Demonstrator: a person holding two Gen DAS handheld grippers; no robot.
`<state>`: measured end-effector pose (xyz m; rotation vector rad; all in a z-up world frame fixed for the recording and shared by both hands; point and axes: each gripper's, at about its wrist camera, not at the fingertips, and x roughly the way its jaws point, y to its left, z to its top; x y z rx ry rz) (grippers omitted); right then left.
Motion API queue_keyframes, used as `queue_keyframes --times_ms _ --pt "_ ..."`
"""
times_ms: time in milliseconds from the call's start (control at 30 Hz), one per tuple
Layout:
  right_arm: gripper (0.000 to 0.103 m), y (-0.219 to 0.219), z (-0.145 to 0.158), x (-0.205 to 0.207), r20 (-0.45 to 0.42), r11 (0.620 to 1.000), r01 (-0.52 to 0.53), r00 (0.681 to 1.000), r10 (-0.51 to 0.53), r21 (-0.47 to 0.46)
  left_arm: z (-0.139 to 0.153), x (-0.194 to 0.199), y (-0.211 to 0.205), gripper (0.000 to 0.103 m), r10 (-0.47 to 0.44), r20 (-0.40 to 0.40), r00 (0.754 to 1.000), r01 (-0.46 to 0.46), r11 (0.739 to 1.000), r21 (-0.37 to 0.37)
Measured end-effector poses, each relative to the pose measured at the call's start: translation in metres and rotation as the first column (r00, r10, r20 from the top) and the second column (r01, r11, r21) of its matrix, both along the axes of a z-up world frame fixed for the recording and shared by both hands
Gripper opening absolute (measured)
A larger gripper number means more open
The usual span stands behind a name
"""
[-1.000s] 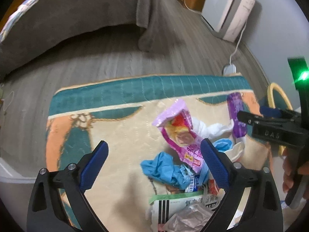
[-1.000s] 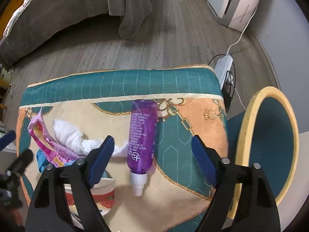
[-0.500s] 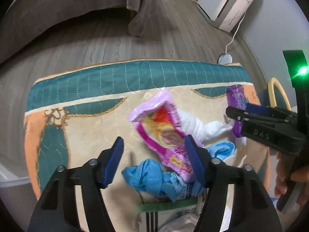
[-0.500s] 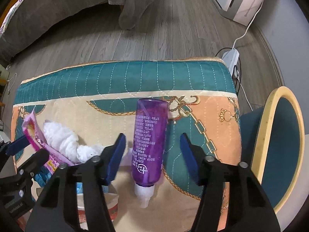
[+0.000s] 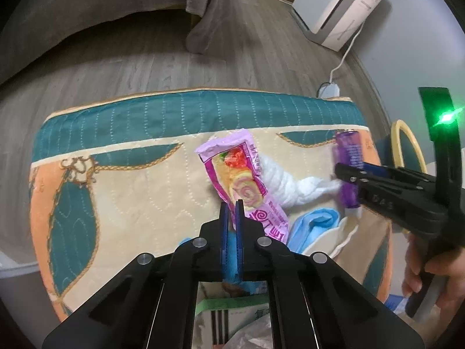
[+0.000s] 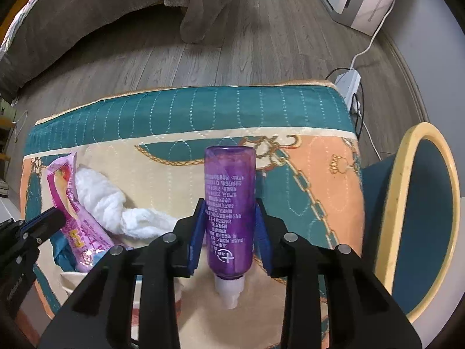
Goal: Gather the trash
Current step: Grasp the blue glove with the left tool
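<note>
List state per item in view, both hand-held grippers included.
left hand-held gripper: jaws just closed, pinching the pink snack wrapper's edge
right hand-held gripper: jaws just closing, pads against the purple bottle's sides
pink snack wrapper: flat, pinched at lower end
purple bottle: lying down, white nozzle toward camera
white tissue: crumpled, loose beside wrapper
blue glove: crumpled, loose

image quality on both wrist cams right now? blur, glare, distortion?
Left wrist view: heavy fisheye bend and dark corner vignette; the right gripper carries a flaring green light; the purple bottle looks soft. Right wrist view: same bend, dim even light, bottle label sharp, pink wrapper slightly soft.
</note>
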<state>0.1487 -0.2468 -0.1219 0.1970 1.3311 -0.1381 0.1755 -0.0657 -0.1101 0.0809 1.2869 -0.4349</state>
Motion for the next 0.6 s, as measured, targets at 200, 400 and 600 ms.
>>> queue_keyframes --times_ms 200,400,600 --pt "0.032 -0.005 0.000 -0.006 -0.015 1.000 0.004 1.000 -0.004 0.013 -0.001 -0.012 -0.006 0.030 -0.042 0.031 0.999 0.036 0.985 0.169" --pt "0.035 -0.001 -0.003 -0.009 -0.036 1.000 -0.014 0.999 0.014 0.002 0.002 -0.023 -0.003 0.060 -0.027 0.025 0.999 0.022 0.985 0.171" --pt "0.058 -0.004 -0.009 -0.013 -0.055 1.000 -0.009 0.998 0.008 -0.011 -0.022 -0.023 0.006 0.064 -0.006 -0.054 0.999 0.016 0.984 0.180"
